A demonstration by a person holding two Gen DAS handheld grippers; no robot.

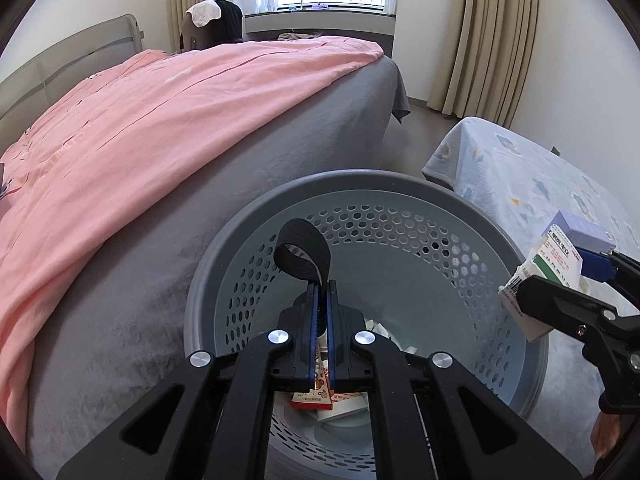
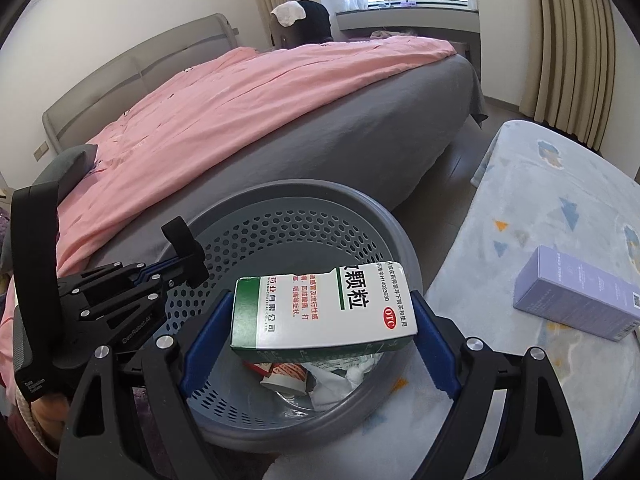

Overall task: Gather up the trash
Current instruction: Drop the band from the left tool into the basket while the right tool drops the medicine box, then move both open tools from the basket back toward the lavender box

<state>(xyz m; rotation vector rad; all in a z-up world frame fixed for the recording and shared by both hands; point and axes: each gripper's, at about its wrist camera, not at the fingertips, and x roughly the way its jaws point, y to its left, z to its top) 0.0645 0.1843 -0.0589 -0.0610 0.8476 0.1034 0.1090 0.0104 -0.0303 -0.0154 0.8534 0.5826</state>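
Note:
A grey perforated bin (image 1: 440,200) stands on the floor beside the bed; it also shows in the right wrist view (image 2: 320,200). Boxes and crumpled paper lie at its bottom (image 2: 304,376). My left gripper (image 1: 321,292) is shut on a black strap loop (image 1: 300,252) and holds it over the bin; it also shows in the right wrist view (image 2: 188,264). My right gripper (image 2: 320,316) is shut on a white and green medicine box (image 2: 324,312) over the bin's near rim; the box also shows in the left wrist view (image 1: 540,280).
A purple box (image 2: 576,296) lies on the pale blue blanket (image 2: 540,200) to the right of the bin. A bed with a pink cover (image 1: 160,120) and grey sheet (image 1: 280,160) stands to the left. Curtains (image 1: 480,40) and a window are at the back.

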